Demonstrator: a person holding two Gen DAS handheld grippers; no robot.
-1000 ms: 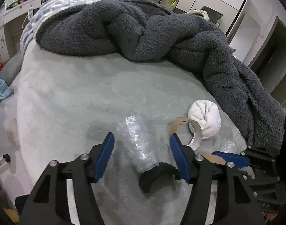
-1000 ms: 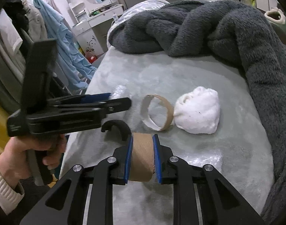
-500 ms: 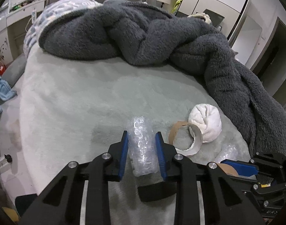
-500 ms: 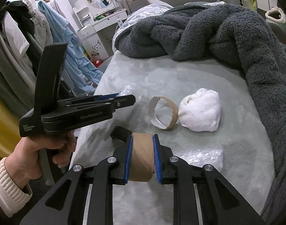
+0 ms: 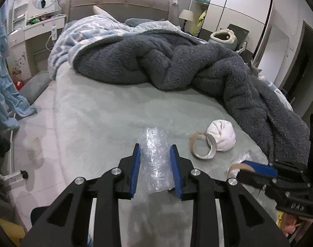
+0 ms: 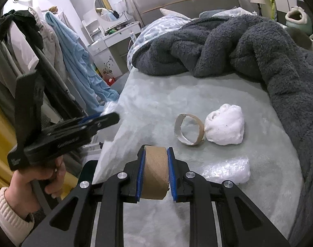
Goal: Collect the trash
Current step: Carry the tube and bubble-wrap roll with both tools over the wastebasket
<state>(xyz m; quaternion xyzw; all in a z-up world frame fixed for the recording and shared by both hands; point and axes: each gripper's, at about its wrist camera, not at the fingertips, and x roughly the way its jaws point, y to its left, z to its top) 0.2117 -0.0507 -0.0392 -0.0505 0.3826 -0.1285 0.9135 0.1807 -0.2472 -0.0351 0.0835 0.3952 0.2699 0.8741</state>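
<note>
Bed [image 5: 98, 111] surface open across middle and left side; free passage there. Far end and right edge blocked by heaped grey blanket [image 5: 177, 65]. Near right: cardboard ring [image 5: 203, 148] touching white wad [image 5: 222, 138], clear plastic [image 6: 228, 170] just beside them. Left of bed: hanging clothes [image 6: 74, 61] crowd the aisle; dresser [image 5: 33, 33] beyond.
</note>
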